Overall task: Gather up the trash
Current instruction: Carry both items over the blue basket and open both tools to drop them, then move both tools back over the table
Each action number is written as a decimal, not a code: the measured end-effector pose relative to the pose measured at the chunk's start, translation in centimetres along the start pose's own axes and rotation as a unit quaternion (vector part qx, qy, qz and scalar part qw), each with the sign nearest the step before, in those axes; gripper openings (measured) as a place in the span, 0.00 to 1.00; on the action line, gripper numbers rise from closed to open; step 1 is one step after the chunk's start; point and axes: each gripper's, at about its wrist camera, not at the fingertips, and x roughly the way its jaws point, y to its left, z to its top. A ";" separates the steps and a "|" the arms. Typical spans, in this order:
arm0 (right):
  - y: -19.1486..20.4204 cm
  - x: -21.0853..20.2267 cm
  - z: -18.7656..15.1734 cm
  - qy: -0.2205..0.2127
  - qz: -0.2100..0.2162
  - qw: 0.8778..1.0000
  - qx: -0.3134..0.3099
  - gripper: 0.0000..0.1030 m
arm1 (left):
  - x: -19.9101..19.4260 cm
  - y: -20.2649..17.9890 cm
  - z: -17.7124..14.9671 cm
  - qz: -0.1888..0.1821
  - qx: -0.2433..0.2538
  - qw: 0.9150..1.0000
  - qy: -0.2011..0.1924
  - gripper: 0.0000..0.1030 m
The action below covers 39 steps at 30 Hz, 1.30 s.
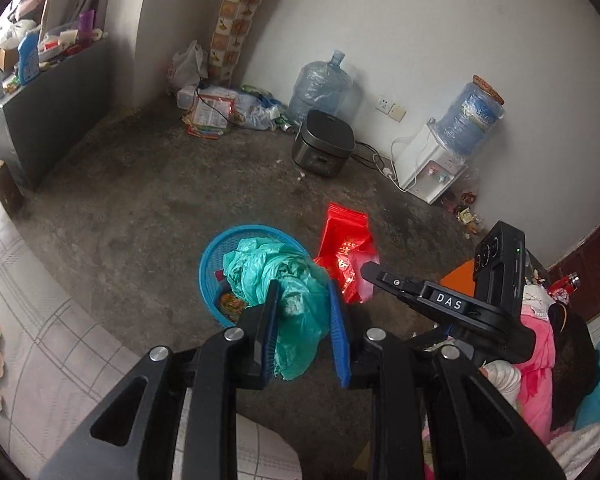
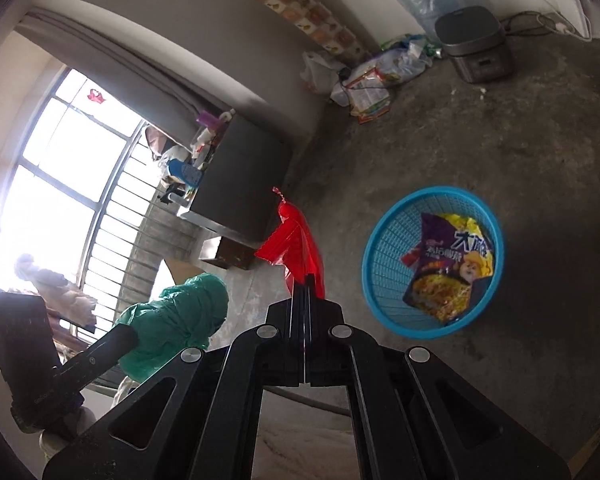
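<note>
Above the bare floor (image 1: 148,208), my left tool (image 1: 304,320) clamps a crumpled green bag (image 1: 296,300) over the blue basket (image 2: 384,240), while my right tool (image 2: 305,280), jaws fully closed, pinches a red wrapper (image 2: 296,248) just beside it.

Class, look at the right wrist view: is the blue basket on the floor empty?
No: the blue basket already holds a purple and yellow snack packet lying inside it.

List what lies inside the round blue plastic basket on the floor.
Inside the round blue plastic basket lies a purple-and-yellow snack packet, with a red scrap at its edge. Whatever sits beneath the packet is covered.
</note>
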 end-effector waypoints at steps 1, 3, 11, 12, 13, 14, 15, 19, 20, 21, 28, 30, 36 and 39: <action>-1.0 0.7 0.2 0.003 -0.011 1.000 0.010 0.00 | 1.6 0.1 0.6 -0.007 -0.008 1.000 0.015 0.22; -3.0 2.0 0.5 0.011 -0.025 0.999 0.031 0.00 | 4.8 0.0 1.7 0.005 -0.002 0.999 0.037 0.23; -10.2 8.6 0.9 0.071 -0.073 0.991 0.089 0.03 | 16.4 0.9 3.4 0.042 0.029 0.990 0.128 0.45; -11.1 9.5 0.7 0.082 -0.086 0.988 0.094 0.07 | 17.4 1.3 3.3 0.054 0.027 0.989 0.133 0.49; -11.8 10.3 0.4 0.093 -0.098 0.986 0.102 0.19 | 18.2 1.6 3.2 0.064 0.024 0.988 0.138 0.50; -12.5 10.8 0.2 0.105 -0.108 0.983 0.108 0.23 | 18.7 1.9 3.2 0.068 0.020 0.987 0.142 0.51; -13.0 11.0 -0.1 0.110 -0.114 0.980 0.116 0.25 | 18.8 2.3 3.0 0.069 0.014 0.987 0.144 0.52; -13.2 9.8 -0.8 0.102 -0.108 0.982 0.118 0.36 | 17.0 2.8 2.8 0.067 -0.002 0.990 0.122 0.59; -13.0 9.4 -0.9 0.100 -0.110 0.983 0.113 0.37 | 16.2 2.7 2.9 0.069 -0.002 0.991 0.115 0.60; -12.7 8.9 -1.0 0.097 -0.112 0.983 0.109 0.37 | 15.4 2.7 2.9 0.070 -0.002 0.992 0.107 0.61; -9.4 5.9 -1.1 0.055 -0.115 0.989 0.072 0.45 | 6.4 1.8 2.5 0.072 -0.014 0.997 0.020 0.66; -7.5 5.1 -1.2 0.046 -0.115 0.992 0.041 0.49 | 3.1 1.3 1.9 0.066 -0.016 0.998 -0.006 0.66; 0.2 2.5 -1.2 0.013 -0.095 0.993 -0.064 0.65 | -7.8 1.3 -1.8 0.085 -0.029 0.991 -0.097 0.70; 4.3 1.0 -1.6 -0.007 -0.075 0.990 -0.120 0.76 | -13.5 2.3 -4.5 0.130 -0.031 0.979 -0.152 0.71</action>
